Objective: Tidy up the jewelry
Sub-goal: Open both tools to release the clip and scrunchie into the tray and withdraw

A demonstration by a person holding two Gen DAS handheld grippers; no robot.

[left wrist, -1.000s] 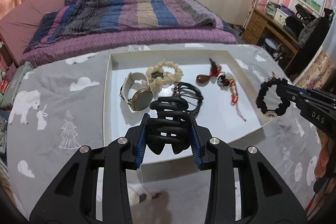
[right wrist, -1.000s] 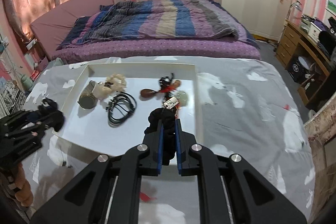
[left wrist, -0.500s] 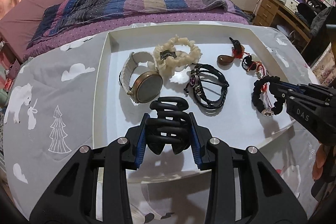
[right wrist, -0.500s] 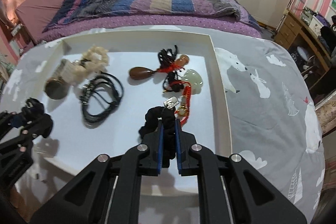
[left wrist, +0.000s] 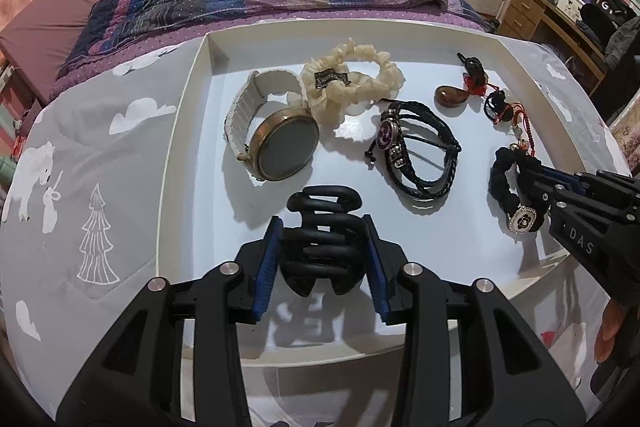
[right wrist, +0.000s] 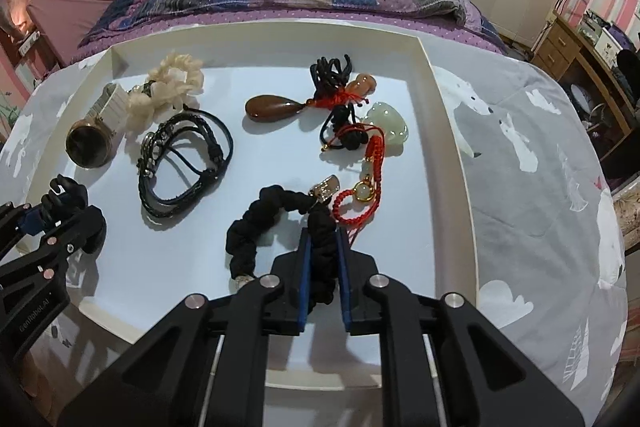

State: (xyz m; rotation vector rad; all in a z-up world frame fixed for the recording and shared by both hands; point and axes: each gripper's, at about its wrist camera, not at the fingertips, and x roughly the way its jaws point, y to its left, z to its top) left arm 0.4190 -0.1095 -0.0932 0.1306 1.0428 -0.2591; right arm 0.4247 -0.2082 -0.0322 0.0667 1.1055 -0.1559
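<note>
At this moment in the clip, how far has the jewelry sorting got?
Done: the watch, cream scrunchie, braided leather bracelet, brown pendant and jade charm lie in the white tray. In hand: the left tool grips a black hair claw, the right tool a black scrunchie, both over the tray. Left: releasing those two.
</note>
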